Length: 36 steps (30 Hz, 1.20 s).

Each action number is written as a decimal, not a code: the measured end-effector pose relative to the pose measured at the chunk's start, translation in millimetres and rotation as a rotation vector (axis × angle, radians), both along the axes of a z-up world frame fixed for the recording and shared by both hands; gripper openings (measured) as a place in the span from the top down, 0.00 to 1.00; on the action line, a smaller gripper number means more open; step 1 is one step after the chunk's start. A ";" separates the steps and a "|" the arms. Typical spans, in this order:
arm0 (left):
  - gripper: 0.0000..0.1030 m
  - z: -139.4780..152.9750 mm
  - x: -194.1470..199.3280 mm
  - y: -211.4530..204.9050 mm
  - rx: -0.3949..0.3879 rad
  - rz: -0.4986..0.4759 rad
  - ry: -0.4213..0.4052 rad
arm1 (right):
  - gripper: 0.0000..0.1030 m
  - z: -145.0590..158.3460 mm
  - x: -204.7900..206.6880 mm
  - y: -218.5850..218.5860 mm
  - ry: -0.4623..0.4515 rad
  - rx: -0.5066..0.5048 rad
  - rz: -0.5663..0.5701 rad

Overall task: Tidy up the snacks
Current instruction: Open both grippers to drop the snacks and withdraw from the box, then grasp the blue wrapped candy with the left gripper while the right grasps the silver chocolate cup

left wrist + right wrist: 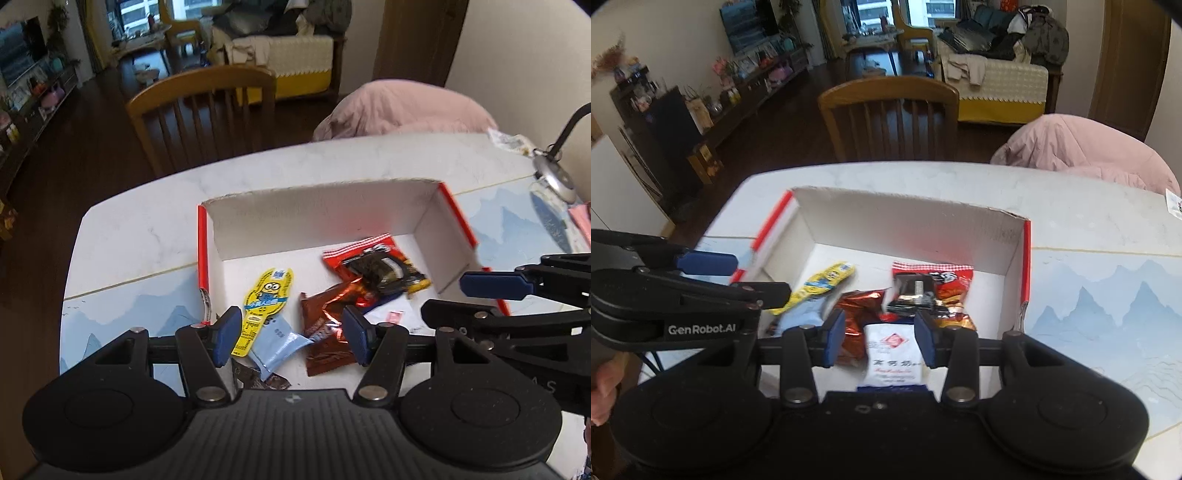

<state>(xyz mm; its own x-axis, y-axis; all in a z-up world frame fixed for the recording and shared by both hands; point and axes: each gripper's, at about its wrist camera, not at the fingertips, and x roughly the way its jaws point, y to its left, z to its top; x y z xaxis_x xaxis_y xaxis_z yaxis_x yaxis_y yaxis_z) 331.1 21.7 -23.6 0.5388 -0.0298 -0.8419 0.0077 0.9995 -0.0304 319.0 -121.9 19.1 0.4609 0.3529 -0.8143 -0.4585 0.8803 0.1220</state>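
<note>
I am hovering both claws empty over the snack packets (332, 295) lying in the red-and-white box (332, 206) on the counter (147, 221): left claw (293, 336) half-spread, right claw (879, 341) narrower. They are crowding close, so one risks clipping the other or the box wall.

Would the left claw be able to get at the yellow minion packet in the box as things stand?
Probably yes: the left claw is open and empty above the box, and the yellow minion packet lies uncovered on top, just ahead of its left finger.

Box (458, 218) white w/ red edges; snacks – yellow packet (264, 299), red packet (955, 284), pale-blue packet (275, 341).
</note>
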 end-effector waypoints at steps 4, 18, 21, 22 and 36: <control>0.42 14.4 -17.9 -2.2 -0.001 -0.015 -0.033 | 0.57 12.5 -15.2 -2.1 -0.021 0.020 0.002; 0.37 40.8 -75.0 1.9 -0.054 -0.034 -0.103 | 0.42 39.7 -64.3 -9.0 -0.088 0.081 0.012; 0.37 42.3 -88.6 2.0 -0.045 -0.034 -0.126 | 0.42 42.6 -74.2 -10.0 -0.094 0.094 0.022; 0.37 42.7 -93.1 2.3 -0.045 -0.033 -0.133 | 0.42 43.0 -77.3 -10.3 -0.095 0.097 0.025; 0.27 12.1 -141.7 16.9 -0.107 0.005 -0.108 | 0.08 20.4 -129.2 -22.9 -0.135 0.110 0.074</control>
